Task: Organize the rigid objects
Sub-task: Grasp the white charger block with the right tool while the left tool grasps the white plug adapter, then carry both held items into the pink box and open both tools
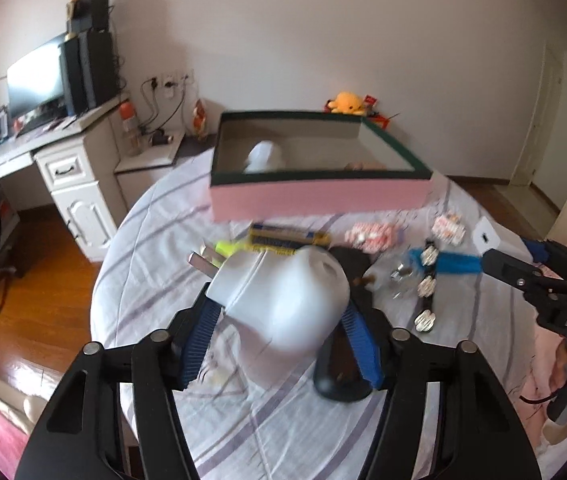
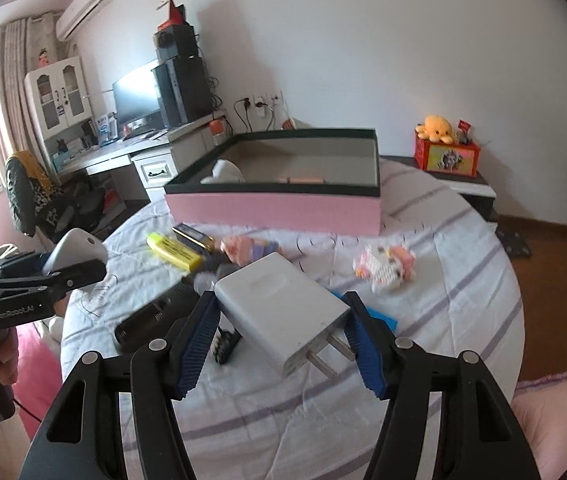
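The white plug adapter [image 1: 283, 300] sits pinched between the blue pads of the left tool [image 1: 279, 332], lifted off the bed [image 1: 155, 248] with its metal prongs pointing away toward the pink box [image 1: 319, 196]; that heading suggests it is meant for the box, where a white object already lies inside. The right tool [image 2: 279, 340] likewise clamps a white flat charger [image 2: 283, 308] across its sides, prongs turned back toward the camera, so each tool carries one item and both can be dropped in a single trip. Nearer than the box, on the striped sheet, the loose items wait: a yellow highlighter [image 2: 173, 254] and a yellow-and-blue pack [image 1: 287, 238] just in front of the box's pink wall, two small brick-built toys [image 2: 387, 266] to the box's right front, and a black remote-like device [image 2: 151, 316] closer in. The box stands open, its dark rim up, which leaves a clear way in from above. Judging by what remains, the sorting is only partly done.
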`<control>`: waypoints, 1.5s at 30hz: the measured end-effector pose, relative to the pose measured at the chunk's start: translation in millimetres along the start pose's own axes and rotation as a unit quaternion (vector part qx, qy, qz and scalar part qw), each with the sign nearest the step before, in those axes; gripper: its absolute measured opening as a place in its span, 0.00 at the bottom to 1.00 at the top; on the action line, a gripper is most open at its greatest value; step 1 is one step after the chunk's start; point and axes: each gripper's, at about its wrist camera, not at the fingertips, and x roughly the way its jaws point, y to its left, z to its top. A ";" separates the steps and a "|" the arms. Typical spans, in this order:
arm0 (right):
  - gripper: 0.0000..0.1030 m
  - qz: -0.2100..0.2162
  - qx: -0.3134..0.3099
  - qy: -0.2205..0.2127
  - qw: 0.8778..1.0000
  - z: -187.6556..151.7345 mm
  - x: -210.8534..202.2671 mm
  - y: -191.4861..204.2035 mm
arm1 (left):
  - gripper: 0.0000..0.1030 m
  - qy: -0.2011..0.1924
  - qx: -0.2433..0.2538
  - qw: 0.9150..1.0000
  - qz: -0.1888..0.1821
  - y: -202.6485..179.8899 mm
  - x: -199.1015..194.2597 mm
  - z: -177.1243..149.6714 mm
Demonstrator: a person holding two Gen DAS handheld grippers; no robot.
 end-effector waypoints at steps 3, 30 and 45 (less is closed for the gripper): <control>0.62 0.001 -0.008 -0.008 1.000 13.6 0.7 0.5 | 0.57 -0.014 0.007 1.000 -0.004 -5.5 -0.9 16.9; 0.62 -0.001 -0.078 0.068 0.995 152.0 151.4 -39.7 | 0.55 0.043 0.066 0.996 -0.039 -24.1 156.5 170.3; 0.63 -0.011 -0.074 0.155 0.985 156.3 233.0 -63.2 | 0.63 0.127 0.066 0.990 0.012 -14.8 246.1 158.1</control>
